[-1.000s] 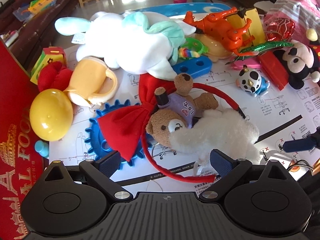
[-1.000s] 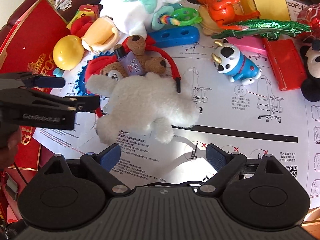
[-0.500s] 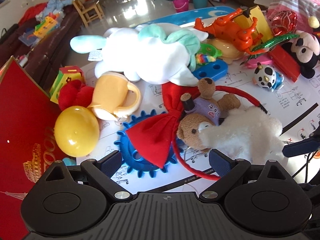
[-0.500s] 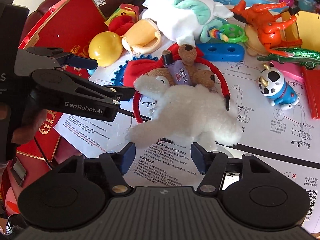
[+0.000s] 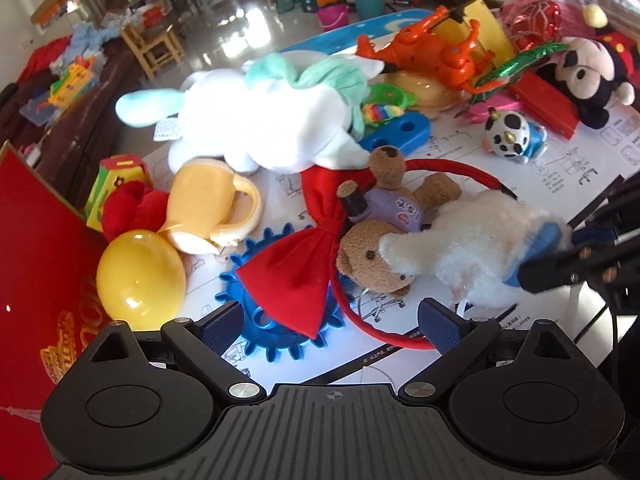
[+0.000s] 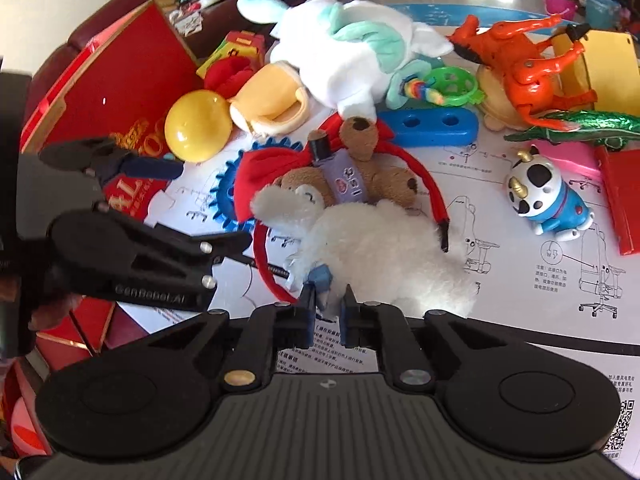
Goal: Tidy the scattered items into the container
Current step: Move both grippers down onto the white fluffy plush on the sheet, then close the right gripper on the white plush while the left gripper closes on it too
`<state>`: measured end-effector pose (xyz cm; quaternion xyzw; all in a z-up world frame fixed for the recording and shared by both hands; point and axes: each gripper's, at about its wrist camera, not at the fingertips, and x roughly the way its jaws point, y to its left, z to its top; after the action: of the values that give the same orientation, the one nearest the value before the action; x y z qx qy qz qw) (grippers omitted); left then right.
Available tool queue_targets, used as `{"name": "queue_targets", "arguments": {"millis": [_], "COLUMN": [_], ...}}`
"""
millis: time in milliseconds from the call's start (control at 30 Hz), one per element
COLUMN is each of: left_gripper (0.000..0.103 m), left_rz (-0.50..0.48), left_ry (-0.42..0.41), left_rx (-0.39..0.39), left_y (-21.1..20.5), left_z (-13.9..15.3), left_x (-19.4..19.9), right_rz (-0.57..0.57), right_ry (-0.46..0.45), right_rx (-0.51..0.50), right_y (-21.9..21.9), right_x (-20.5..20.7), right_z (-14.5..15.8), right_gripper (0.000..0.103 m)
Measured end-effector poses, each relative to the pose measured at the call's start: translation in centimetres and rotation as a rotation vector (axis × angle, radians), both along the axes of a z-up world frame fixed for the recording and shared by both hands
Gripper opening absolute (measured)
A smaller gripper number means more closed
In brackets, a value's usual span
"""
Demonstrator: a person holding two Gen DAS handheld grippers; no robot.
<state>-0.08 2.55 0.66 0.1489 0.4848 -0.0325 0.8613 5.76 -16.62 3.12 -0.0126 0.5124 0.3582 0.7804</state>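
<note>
Barely started: every toy in view is on the desk [image 6: 540, 320]; nothing visibly in the red box [image 6: 120, 80] at the left edge, though its inside can't be seen.

Right tool [image 6: 327, 308]: jaws have just been closing and are now pinched on the near edge of the white plush [image 6: 380, 248], fur and a small blue tag between the pads. The plush lies flat on the instruction sheet, not lifted as far as I can tell.

Left tool [image 5: 330, 326]: jaws wide apart, nothing between them, hovering over the blue gear [image 5: 280, 320] and red bow [image 5: 304, 264].

Near to far from the right tool:
- white plush, directly at the tips
- brown bear [image 6: 352, 176] just beyond, touching the plush, inside the red headband [image 6: 432, 196]
- bow and gear beyond-left
- yellow egg [image 6: 198, 126] and duck bill [image 6: 272, 104] further left
- cow figure [image 6: 540, 196] off to the right, apart from the plush
- blue bar [image 6: 428, 126], white-and-teal plush [image 6: 348, 52], orange robot [image 6: 528, 68] at the far end

Left to do, by my read: lift the plush, carry it left to the box, then the rest of the pile.
</note>
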Motion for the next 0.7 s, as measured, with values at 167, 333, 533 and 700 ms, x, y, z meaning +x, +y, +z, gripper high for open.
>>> {"name": "queue_targets", "arguments": {"millis": [167,333,533,700], "left_gripper": [0.095,0.092,0.086,0.039], "left_rz": [-0.094,-0.228,-0.364,-0.377], "left_ry": [-0.051,-0.103,-0.128,-0.103], "left_rx": [0.012,0.036,0.114,0.105], "left_y": [-1.6,-3.8,-6.7,-7.6], "left_z": [0.5,0.7,-0.3,-0.9], "left_x": [0.3,0.5,0.5,1.8], "right_rz": [-0.057,-0.103,-0.128,-0.138], "right_ry": [-0.005,0.015,0.016,0.029], "right_rx": [0.008,0.028,0.065,0.076], "right_y": [-2.0,-3.6,-4.6,-4.9], "right_x": [1.2,2.1,2.8,3.1], "right_z": [0.4,0.6,1.1,0.9], "right_gripper": [0.008,0.008,0.008,0.008]}}
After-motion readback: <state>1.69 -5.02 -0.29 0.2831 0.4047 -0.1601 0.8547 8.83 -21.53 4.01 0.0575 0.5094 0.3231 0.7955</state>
